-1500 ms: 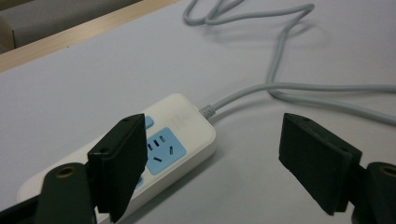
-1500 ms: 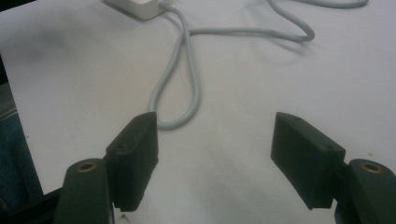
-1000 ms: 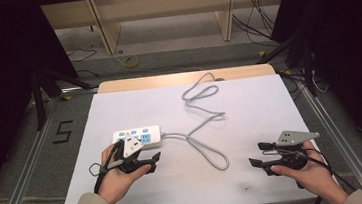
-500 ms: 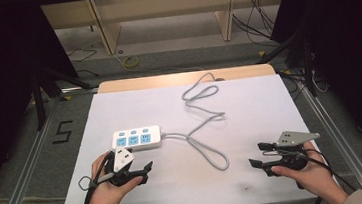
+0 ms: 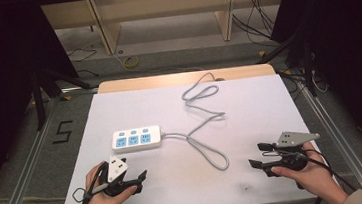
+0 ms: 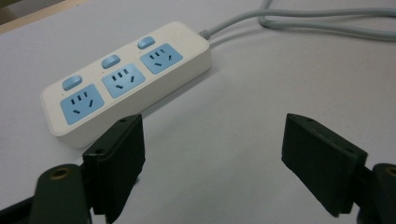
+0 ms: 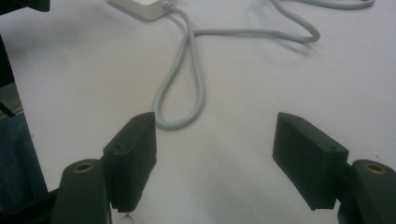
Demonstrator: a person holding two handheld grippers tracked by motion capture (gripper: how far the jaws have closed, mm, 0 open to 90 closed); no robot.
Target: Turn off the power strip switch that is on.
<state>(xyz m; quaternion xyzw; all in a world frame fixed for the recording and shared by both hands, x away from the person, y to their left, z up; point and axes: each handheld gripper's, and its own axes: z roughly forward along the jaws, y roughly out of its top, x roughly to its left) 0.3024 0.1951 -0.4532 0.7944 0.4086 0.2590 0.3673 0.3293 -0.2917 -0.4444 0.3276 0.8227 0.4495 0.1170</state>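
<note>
- Left claw (image 5: 135, 179) sits low at the near left of the table (image 5: 269, 98), jaws spread wide with nothing between them; in the left gripper view the power strip (image 6: 126, 79) lies just ahead of them and apart, so the hand seems parked clear of it rather than reaching.
- Right claw (image 5: 260, 155) rests at the near right, likewise wide open and empty, pointing toward the near loop of the grey cord (image 7: 187, 88).
- Power strip (image 5: 136, 139), white with three blue sockets and three blue switches, lies flat left of the table's centre, sockets up and long side toward the person.
- Its cord (image 5: 207, 129) leaves the right end, curls in a loop toward the front, then snakes off to the far edge, slack all along.
- Compared with a second ago, the left claw has drawn back from the strip toward the near edge; the strip, the cord and the right claw are where they were.
</note>
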